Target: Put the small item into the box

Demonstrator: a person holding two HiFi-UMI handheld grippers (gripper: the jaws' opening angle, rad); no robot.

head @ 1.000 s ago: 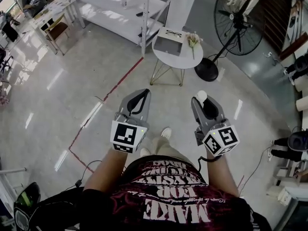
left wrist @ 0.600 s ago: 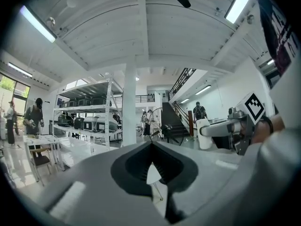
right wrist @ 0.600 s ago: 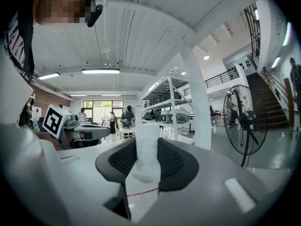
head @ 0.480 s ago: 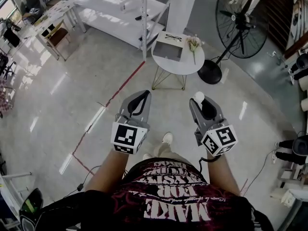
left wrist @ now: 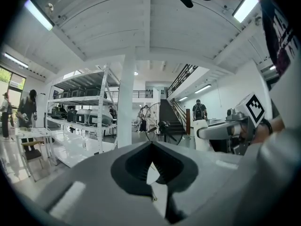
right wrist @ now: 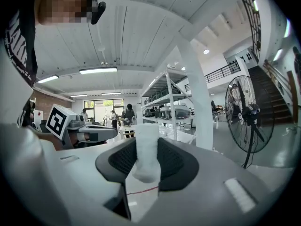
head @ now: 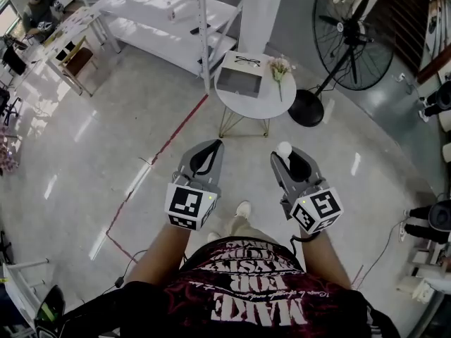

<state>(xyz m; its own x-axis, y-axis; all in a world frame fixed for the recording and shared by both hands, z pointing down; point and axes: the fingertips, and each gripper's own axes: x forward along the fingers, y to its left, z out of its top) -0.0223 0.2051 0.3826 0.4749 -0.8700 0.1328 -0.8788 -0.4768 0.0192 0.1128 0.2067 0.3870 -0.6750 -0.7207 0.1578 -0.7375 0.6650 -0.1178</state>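
Floor (head: 84, 146) around the round table (head: 262, 105): polished and glossy, mirroring the ceiling lights. Round table: smooth matt white top on thin brass-coloured metal legs. Box (head: 238, 82) on that table: matt grey, material not determinable. Fan (head: 352, 37) right of the table: black metal wire grille. Shelving (head: 162, 9) left of the table: white painted metal. Left gripper (head: 214, 145) and right gripper (head: 287, 155), nearer than the table: matt grey plastic shells, black ribbed pads (right wrist: 171, 161). Small item (right wrist: 146, 149): white, rough, foam-like. Shirt (head: 246, 298): dark printed cloth.
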